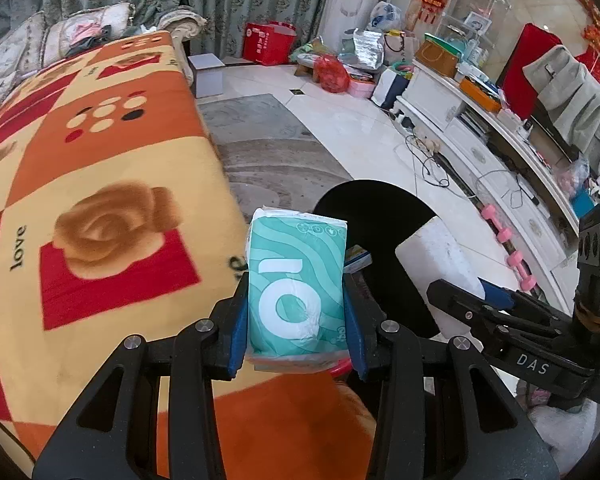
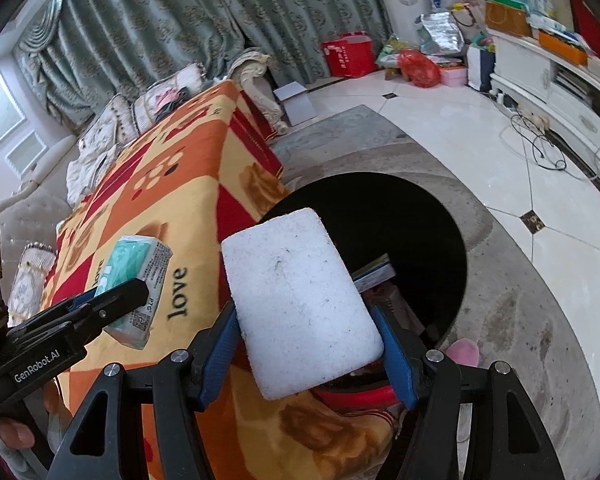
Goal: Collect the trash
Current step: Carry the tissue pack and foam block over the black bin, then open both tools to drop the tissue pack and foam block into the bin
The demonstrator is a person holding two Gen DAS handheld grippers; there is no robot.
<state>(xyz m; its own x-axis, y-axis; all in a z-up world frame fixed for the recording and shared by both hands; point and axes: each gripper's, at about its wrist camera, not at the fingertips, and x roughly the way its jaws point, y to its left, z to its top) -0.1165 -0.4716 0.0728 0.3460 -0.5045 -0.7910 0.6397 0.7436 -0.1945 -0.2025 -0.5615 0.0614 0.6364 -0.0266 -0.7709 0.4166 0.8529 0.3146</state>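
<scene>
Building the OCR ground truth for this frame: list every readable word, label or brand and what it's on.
"love" - on the orange patterned blanket, also readable in the right wrist view.
"DAS" - on the right gripper body, seen from the left wrist view.
"GenRobot.AI" - on the left gripper body, seen from the right wrist view.
"PTC" - small print on the teal tissue pack, beside a QR code.
Remaining pack print, the red bag and the red wall hangings: too small or blurred.

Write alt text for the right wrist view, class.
The right gripper holds a white foam block over a black-lined bin. At left, the left gripper holds a teal tissue pack above an orange blanket.
</scene>
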